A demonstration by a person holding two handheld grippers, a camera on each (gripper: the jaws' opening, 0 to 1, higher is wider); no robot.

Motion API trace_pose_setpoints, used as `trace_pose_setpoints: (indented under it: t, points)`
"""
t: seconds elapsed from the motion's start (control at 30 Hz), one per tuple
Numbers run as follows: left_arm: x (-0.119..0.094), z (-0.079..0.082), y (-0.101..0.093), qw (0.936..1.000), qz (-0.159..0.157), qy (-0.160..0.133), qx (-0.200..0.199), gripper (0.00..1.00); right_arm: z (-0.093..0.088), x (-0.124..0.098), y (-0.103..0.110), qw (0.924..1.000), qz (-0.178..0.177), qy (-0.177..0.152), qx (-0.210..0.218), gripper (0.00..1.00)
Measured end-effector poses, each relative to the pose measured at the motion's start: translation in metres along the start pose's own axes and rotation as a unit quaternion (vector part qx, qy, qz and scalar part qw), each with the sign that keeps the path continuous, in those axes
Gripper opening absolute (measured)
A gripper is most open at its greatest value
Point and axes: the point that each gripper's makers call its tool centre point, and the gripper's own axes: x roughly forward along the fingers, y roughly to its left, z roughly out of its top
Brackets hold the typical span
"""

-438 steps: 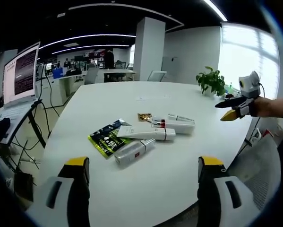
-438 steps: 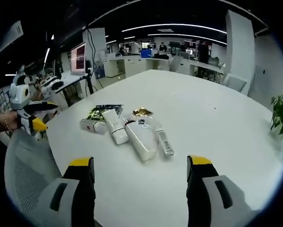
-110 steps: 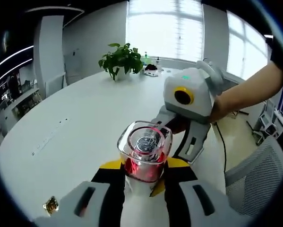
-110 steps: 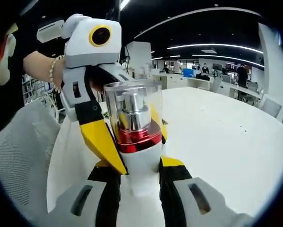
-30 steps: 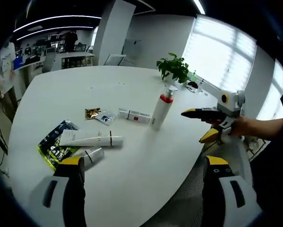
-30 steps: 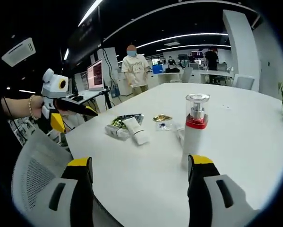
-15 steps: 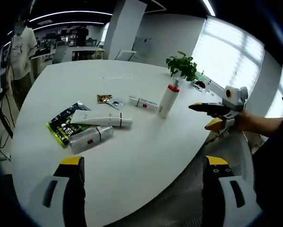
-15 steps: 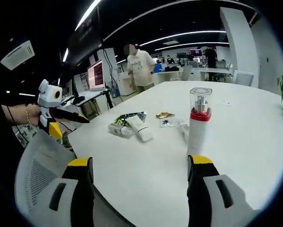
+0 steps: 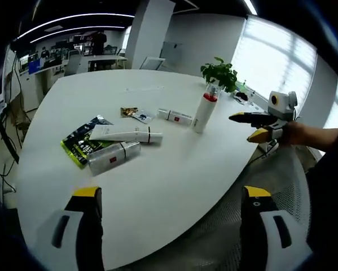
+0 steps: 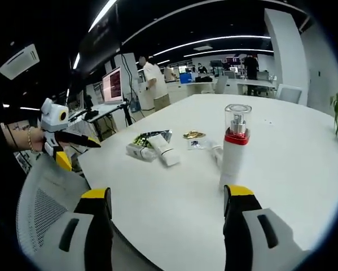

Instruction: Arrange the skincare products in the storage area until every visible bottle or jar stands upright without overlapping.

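A white pump bottle (image 9: 203,113) with a red collar and clear cap stands upright on the round white table (image 9: 157,186), also seen as the pump bottle (image 10: 234,148). A white tube (image 9: 126,135), a clear bottle (image 9: 113,157) and a small white tube (image 9: 175,116) lie flat near a green packet (image 9: 81,144). In the right gripper view the lying tube (image 10: 163,150) and lying bottle (image 10: 137,152) rest by the green packet (image 10: 153,137). My left gripper (image 9: 171,195) is open and holds nothing. My right gripper (image 10: 167,195) is open too, back from the table edge.
A gold sachet (image 9: 128,112) and a small sachet (image 9: 140,117) lie beyond the tubes. A potted plant (image 9: 220,73) stands at the far rim. A mesh chair (image 10: 44,214) sits under my right gripper. A person (image 10: 152,79) stands at the desks behind.
The pump bottle, earlier held between both grippers, now stands alone on the table. Both grippers let go and drew back. Over the last second only the views shifted and the person walked off.
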Motion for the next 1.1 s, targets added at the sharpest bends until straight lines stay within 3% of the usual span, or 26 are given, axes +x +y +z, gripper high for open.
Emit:
trace_pose_setpoints:
  t: [0.47,0.7,0.87,1.1]
  points:
    - [-0.001,0.002,0.010,0.9999,0.004,-0.009,-0.006,0.95,0.016,0.008,0.002,0.9992,0.000,0.019,-0.036,0.81]
    - [0.003,0.000,0.014,0.9999,0.000,-0.011,-0.003,0.95,0.043,0.017,0.000,0.9953,0.002,0.050,-0.083,0.80]
    - [0.003,0.001,0.013,0.9999,-0.003,-0.016,-0.006,0.95,0.066,0.033,0.005,0.9916,0.012,0.065,-0.111,0.79]
    - [0.002,0.003,0.011,0.9997,-0.005,-0.023,-0.009,0.94,0.085,0.058,0.008,0.9854,0.015,0.094,-0.142,0.76]
